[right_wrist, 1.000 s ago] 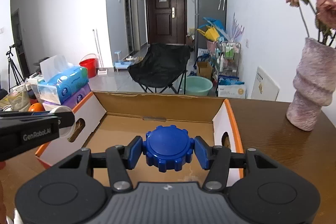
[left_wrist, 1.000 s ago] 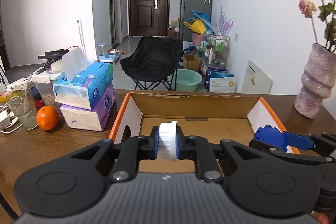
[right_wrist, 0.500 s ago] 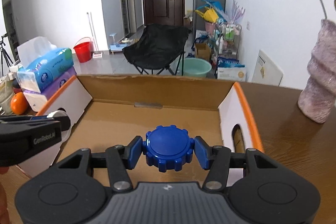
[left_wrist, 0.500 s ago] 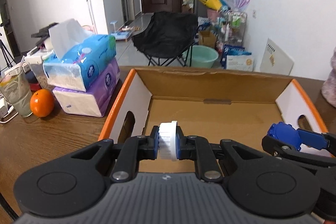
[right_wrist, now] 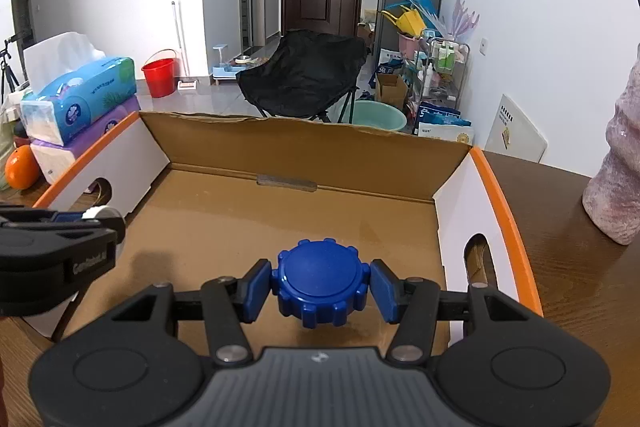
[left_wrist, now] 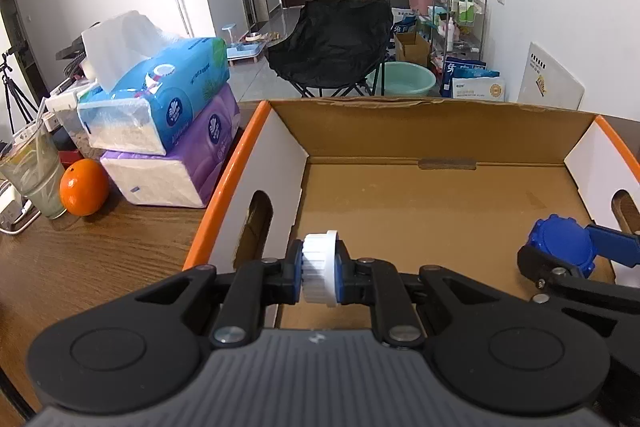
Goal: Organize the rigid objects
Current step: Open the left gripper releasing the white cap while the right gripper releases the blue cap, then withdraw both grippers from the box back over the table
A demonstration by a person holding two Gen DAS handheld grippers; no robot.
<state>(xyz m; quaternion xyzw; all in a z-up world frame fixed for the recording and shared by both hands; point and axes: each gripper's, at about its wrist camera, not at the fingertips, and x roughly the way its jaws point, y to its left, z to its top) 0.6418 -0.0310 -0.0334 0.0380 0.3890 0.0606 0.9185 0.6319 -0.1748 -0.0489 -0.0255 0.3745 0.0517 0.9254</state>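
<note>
at the far left of your wooden worktop (left_wrist: 100, 259) stands a clear glass of pale drink (left_wrist: 34, 179), with a round orange fruit (left_wrist: 84, 187) just beside it and two stacked tissue packs, blue on purple (left_wrist: 168, 131), next along. your left tongs (left_wrist: 319, 269) are clamped on a white ribbed plastic disc (left_wrist: 319, 267), held on edge above the near left corner of the open cardboard box with orange-edged white sides (left_wrist: 240, 163). your right tongs (right_wrist: 322, 285) grip a blue notched round plastic cap (right_wrist: 322, 281), flat face up, over the right part of the box floor near the right wall. past the box on the right stands a pink textured vase (right_wrist: 618, 167).
</note>
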